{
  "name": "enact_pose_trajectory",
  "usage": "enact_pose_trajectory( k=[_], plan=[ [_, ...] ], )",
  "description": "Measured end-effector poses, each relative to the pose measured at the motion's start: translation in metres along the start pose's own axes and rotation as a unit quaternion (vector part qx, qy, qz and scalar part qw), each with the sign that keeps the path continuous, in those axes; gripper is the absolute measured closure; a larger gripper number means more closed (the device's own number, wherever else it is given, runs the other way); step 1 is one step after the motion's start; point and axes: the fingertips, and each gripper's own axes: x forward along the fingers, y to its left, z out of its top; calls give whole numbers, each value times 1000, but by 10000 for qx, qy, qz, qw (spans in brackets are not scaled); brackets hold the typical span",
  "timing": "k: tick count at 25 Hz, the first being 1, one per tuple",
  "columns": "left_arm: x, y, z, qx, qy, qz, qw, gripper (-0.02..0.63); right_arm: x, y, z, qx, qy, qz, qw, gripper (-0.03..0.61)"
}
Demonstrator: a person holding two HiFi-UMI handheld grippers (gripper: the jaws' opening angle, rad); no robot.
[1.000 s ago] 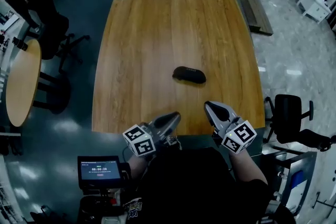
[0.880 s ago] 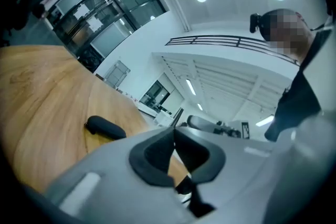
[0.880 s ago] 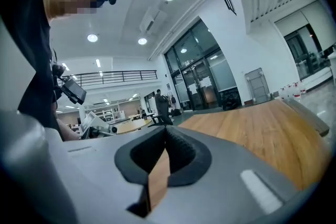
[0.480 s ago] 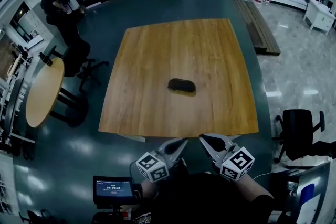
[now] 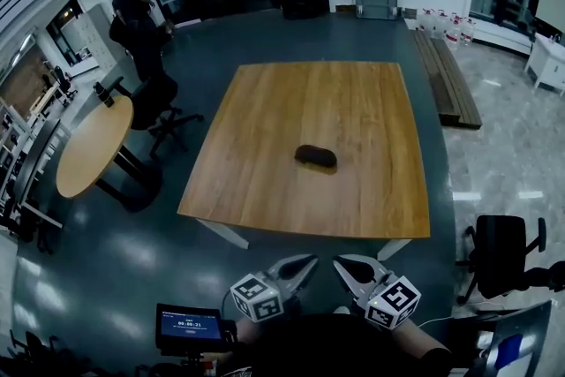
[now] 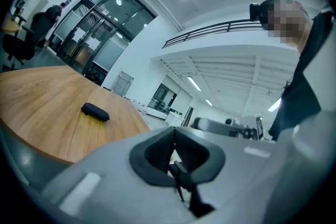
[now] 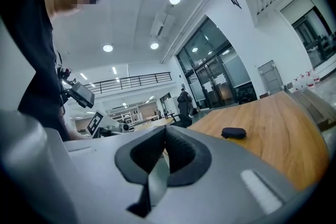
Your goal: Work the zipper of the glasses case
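Head view: one wooden table (image 5: 265, 190), square. One glasses case (image 5: 315, 156) lies on it, dark, oval, flat, roughly mid-table and a bit toward the near edge, nothing else on the top. Two grippers at the bottom edge, both off the table and well apart from the case: left gripper (image 5: 308, 261) and right gripper (image 5: 339, 262), tips angled toward each other, each with one marker cube. Neither is holding anything. One small screen (image 5: 189, 327) at lower left. One round table (image 5: 93, 146) at left with one dark chair (image 5: 163, 106) beside it; one more office chair (image 5: 499, 253) at right. One person (image 5: 132, 13) stands far off at upper left.

Left gripper view: jaws of the left gripper (image 6: 173, 153) pressed together, nothing between them. One case (image 6: 95, 112) on the table (image 6: 37, 118), up and left of the jaws, far from them.

Right gripper view: right gripper (image 7: 165, 152) jaws closed tight too, empty. Same single case (image 7: 233, 133) on the table (image 7: 278, 136), off to the right of the jaws, no contact. One standing person (image 7: 184, 105) in the background.
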Motion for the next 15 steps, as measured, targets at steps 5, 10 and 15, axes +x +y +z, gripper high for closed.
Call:
enact_pose_trajectory(
  k=[5, 10, 15],
  plan=[
    [0, 3, 4, -42, 26, -120, 9999, 614, -3, -4, 2, 170, -148, -302, 9993, 574],
    [-10, 12, 2, -94, 140, -243, 9996, 614, 9, 2, -1, 142, -234, -524, 9983, 574],
    [-25, 26, 8, -134, 94, -263, 9995, 614, 26, 16, -5, -7, -208, -555, 9982, 574]
  ],
)
